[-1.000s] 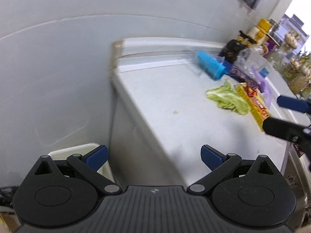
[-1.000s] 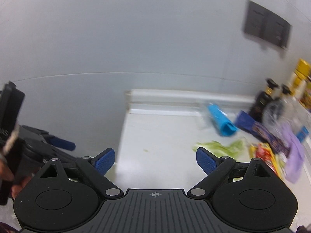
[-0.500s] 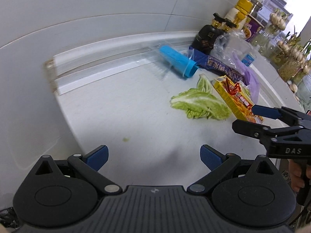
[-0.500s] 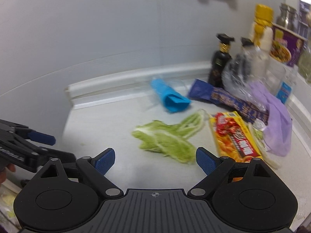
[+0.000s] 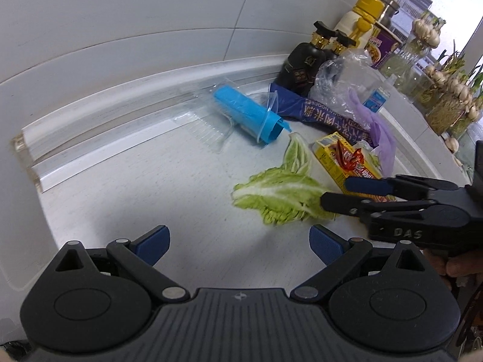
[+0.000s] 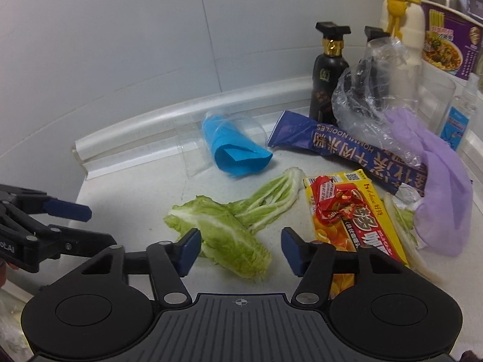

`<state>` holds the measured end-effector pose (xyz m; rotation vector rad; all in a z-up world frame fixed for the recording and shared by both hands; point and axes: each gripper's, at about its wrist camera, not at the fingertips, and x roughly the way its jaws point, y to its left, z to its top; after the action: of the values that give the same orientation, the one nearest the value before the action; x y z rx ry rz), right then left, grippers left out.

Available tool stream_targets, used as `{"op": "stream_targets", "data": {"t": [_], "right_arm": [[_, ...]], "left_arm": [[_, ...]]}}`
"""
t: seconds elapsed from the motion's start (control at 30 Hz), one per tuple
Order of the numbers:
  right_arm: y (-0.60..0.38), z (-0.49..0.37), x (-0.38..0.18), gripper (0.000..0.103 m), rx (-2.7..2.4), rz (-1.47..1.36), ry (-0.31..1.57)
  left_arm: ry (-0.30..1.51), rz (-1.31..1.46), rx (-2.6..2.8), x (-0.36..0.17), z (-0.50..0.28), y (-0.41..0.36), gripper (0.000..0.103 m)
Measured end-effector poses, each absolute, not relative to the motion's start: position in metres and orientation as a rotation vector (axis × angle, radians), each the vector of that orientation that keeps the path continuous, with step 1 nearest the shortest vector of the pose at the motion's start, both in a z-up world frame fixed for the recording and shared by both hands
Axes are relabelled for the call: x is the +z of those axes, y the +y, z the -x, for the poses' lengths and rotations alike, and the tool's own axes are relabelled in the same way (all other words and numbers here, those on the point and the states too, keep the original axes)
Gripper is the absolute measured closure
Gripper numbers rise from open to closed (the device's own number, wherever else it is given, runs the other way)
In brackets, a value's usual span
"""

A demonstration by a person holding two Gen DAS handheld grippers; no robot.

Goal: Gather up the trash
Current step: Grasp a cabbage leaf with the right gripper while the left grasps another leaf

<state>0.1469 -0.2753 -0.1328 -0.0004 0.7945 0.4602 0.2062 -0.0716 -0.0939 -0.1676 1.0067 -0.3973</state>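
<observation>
Trash lies on a white counter (image 5: 135, 181): green cabbage leaves (image 6: 229, 223), a yellow food box (image 6: 347, 220) with a red wrapper on it, a clear cup holding blue paper (image 6: 232, 147), a dark blue noodle packet (image 6: 347, 147), a purple glove (image 6: 440, 181) and a clear plastic bag (image 6: 368, 90). My right gripper (image 6: 240, 250) is open, its fingers on either side of the near end of the cabbage (image 5: 280, 193). My left gripper (image 5: 238, 242) is open and empty over bare counter, left of the cabbage.
Dark sauce bottles (image 6: 329, 81), a yellow-capped bottle (image 5: 359, 18), an instant noodle cup (image 6: 449, 45) and a small clear bottle (image 6: 459, 114) stand along the back wall. Jars of garlic (image 5: 452, 96) stand at the far right. The counter's left edge (image 5: 45, 208) drops off.
Both grippers swung right and came in over the counter toward the trash. The right gripper's fingers narrowed and now straddle the cabbage.
</observation>
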Motion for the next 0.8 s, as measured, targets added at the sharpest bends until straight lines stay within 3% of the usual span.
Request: {"op": "stream_targets", "data": {"t": [0.17,0.33,0.4,0.8], "right_arm": [[-0.273,-0.153,-0.141,0.071,0.476,0.010,0.824],[-0.272,-0.150,-0.143,0.098,0.485,0.012,0.836],[-0.272,-0.146,-0.140,0.102,0.498,0.003,0.827],[-0.290,-0.090,-0.111,0.103,0.522,-0.003,0.784]], "left_arm": [[1.010,0.159,-0.407,-0.095,-0.212,-0.077,0.005],[1.009,0.156,-0.412,-0.096,-0.216,-0.079,0.006],[1.008,0.155,-0.417,-0.096,-0.218,-0.080,0.006],[0.975,0.159,-0.493,-0.088,-0.236,-0.102,0.013]]}}
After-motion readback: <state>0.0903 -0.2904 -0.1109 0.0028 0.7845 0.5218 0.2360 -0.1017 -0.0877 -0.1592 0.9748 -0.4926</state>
